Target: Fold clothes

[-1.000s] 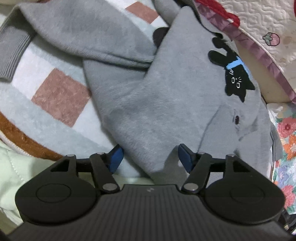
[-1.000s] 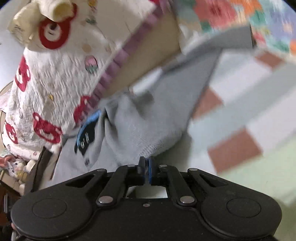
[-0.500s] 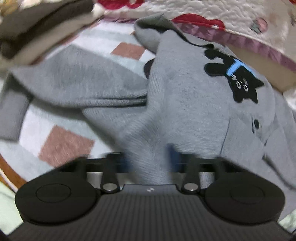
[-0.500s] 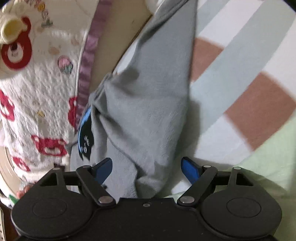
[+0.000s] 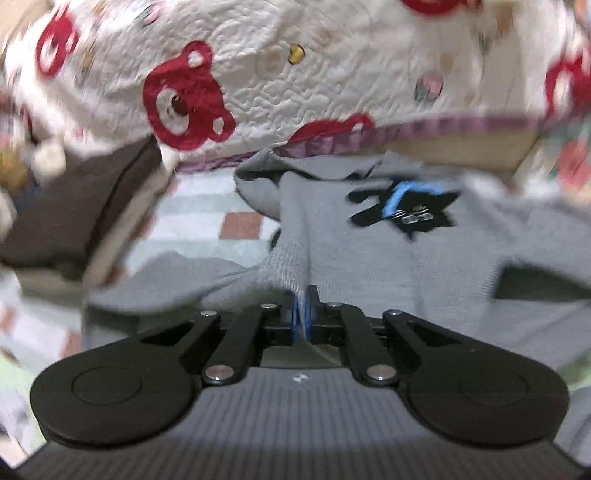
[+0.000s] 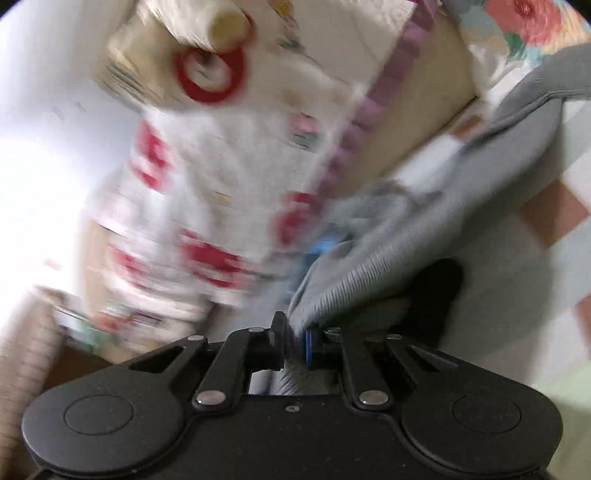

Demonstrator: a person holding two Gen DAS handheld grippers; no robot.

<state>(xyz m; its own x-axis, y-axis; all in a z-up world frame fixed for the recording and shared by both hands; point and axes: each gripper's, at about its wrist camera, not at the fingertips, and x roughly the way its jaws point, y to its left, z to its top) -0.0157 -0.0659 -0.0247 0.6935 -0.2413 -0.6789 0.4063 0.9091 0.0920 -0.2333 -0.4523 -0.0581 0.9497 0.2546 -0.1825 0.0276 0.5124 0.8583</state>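
Note:
A grey knit sweater [image 5: 369,254] with a black cat patch [image 5: 406,214] lies spread on a checked blanket [image 5: 207,225]. In the left wrist view my left gripper [image 5: 303,314] is shut on the sweater's ribbed hem, which rises in a fold between the blue pads. In the right wrist view my right gripper [image 6: 295,343] is shut on another ribbed edge of the same sweater [image 6: 424,251], lifted off the blanket; a sleeve [image 6: 546,92] trails away to the upper right. Both views are blurred.
A white quilt with red bear prints [image 5: 295,74] and a purple border rises just behind the sweater. A dark and cream stack of folded cloth [image 5: 74,218] sits at the left. A floral fabric [image 6: 528,22] lies at the far right.
Both grippers went from open to shut on the sweater's ribbed edge. The left view has tilted up toward the bear quilt, and the right gripper has lifted its edge.

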